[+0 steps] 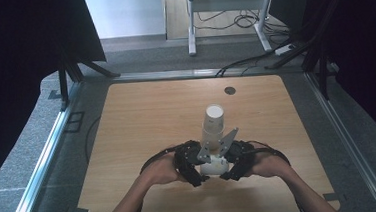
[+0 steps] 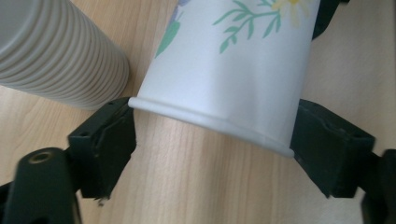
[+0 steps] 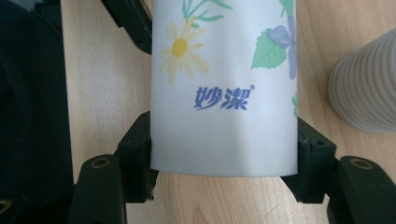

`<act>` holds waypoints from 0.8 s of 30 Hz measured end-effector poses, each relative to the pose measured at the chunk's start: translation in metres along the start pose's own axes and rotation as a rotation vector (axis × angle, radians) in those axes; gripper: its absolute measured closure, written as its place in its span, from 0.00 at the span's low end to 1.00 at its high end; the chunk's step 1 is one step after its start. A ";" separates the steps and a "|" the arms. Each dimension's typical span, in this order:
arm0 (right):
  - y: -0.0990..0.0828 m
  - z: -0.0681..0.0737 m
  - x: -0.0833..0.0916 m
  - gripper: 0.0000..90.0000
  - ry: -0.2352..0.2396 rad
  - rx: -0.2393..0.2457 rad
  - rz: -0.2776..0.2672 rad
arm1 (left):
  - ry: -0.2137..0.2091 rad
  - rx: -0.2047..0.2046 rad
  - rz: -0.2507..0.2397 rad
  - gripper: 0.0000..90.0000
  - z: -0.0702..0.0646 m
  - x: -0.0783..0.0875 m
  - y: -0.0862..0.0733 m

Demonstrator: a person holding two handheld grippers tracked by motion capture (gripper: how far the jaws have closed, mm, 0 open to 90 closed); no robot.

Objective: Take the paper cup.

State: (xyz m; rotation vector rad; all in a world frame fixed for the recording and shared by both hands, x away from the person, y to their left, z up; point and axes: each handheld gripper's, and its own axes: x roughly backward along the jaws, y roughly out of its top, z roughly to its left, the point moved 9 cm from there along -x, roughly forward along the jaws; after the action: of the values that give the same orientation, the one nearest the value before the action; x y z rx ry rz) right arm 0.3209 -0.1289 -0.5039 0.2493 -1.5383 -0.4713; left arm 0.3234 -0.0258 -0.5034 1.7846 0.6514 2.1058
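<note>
A white paper cup printed with flowers (image 1: 213, 167) lies on its side just above the wooden table, held between both grippers. My left gripper (image 2: 212, 140) is shut on its rimmed mouth end (image 2: 233, 70), one jaw on each side of the rim. My right gripper (image 3: 224, 163) is shut on the cup's other end (image 3: 224, 93), near the blue printed characters. In the high view the left gripper (image 1: 199, 171) and right gripper (image 1: 229, 169) face each other near the table's front edge, a hand behind each.
A tall stack of ribbed white cups (image 1: 212, 124) stands upright right behind the grippers, close to the held cup (image 2: 56, 56) (image 3: 364, 88). A small dark round cap (image 1: 230, 90) sits in the tabletop at the far side.
</note>
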 end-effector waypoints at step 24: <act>-0.002 -0.001 0.017 0.41 -0.066 0.027 -0.227 | -0.092 0.153 -0.260 0.15 0.005 0.028 0.009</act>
State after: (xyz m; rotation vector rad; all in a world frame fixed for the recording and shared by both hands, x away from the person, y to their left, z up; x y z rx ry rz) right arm 0.3213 -0.1384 -0.4896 0.4360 -1.5891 -0.6432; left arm 0.3242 -0.0182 -0.4749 1.7537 0.9847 1.8343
